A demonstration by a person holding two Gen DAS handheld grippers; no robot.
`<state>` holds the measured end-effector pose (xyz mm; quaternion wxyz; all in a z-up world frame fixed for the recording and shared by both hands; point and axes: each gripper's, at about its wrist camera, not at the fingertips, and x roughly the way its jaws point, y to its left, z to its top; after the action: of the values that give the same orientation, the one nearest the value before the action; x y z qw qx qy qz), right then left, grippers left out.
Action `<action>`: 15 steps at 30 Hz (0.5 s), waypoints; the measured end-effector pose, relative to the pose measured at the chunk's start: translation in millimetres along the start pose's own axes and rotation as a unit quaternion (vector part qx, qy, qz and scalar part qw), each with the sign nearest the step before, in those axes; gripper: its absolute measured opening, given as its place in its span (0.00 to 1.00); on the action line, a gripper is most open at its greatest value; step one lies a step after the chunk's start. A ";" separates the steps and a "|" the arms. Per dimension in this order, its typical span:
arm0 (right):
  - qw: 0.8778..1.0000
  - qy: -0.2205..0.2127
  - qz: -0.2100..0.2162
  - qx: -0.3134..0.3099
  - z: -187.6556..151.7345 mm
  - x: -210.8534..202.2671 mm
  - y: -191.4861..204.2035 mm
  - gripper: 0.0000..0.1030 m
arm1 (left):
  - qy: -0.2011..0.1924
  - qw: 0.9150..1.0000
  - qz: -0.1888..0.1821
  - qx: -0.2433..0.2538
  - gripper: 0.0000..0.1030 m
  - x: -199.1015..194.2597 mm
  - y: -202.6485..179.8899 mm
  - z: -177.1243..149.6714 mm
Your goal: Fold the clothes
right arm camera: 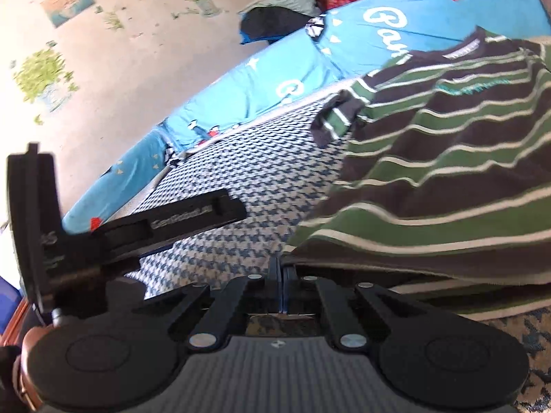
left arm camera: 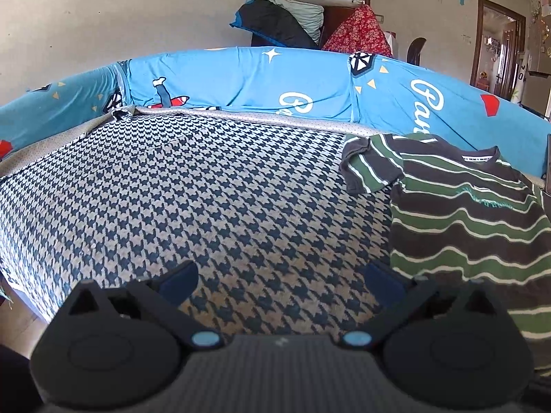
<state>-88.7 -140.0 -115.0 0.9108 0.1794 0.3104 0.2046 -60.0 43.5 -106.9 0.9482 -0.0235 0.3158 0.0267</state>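
Our right gripper (right arm camera: pixel 281 277) has its jaws pressed together on the hem of the green, brown and white striped T-shirt (right arm camera: pixel 444 158) — our left gripper (left arm camera: pixel 280 280) hangs wide open beside it, over the navy houndstooth bedspread (left arm camera: pixel 193 192), the shirt spread toward the blue printed cushions (left arm camera: pixel 310 79).

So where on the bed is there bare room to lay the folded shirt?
The houndstooth cover lies bare between the blue cushion behind, its left edge and the striped shirt. The right side is crowded: the shirt covers it, its sleeve spilling leftward.
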 end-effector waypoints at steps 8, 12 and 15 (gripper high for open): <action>0.993 0.066 0.011 -0.098 -23.4 20.6 27.2 0.03 | 0.001 1.000 -0.003 0.001 1.00 0.3 -3.0 -0.1; 0.988 0.089 0.035 -0.121 -28.3 18.6 32.8 0.04 | 0.002 1.000 -0.007 0.004 1.00 0.6 -6.0 -0.6; 0.990 0.078 0.028 -0.116 -25.7 11.2 28.7 0.04 | 0.004 1.000 -0.011 0.007 1.00 1.0 -8.8 -1.2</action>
<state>-104.5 -105.0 -126.5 0.8925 0.0645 0.3490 0.2782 -59.4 34.6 -108.2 0.9473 -0.0204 0.3194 0.0141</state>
